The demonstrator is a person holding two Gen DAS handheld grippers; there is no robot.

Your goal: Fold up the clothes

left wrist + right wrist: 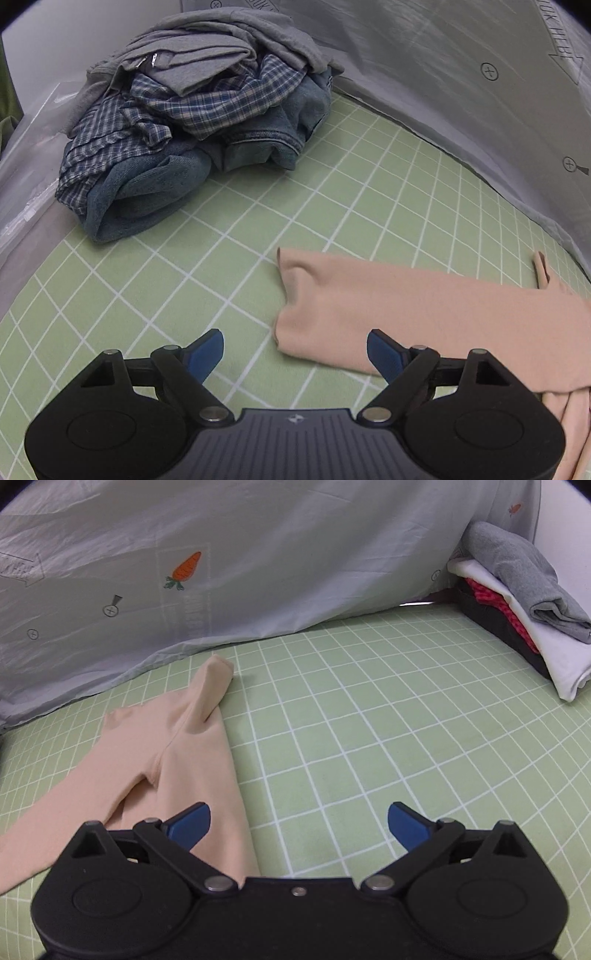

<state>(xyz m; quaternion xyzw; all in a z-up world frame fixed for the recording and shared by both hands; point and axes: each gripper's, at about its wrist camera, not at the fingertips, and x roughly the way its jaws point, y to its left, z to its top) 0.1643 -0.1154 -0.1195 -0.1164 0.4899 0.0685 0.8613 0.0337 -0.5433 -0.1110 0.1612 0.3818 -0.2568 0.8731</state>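
While both tools hang spread and empty, the left tool (295, 349) and right tool (299, 821) flank the beige garment (177, 746), apparently leggings, lying flat on the green grid mat (369, 720); unfolded pile (192, 122) far left, folded stack (517, 602) far right.

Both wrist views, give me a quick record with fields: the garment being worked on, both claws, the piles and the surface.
garment: peach garment, lying flat on the mat, partly folded
left claw: open, over the garment's left edge, holding nothing
right claw: open, at the garment's right edge, holding nothing
unfolded pile: grey, plaid and denim-blue clothes, crumpled
folded stack: grey on white, red and black
surface: green grid mat
backdrop: grey sheet with carrot print
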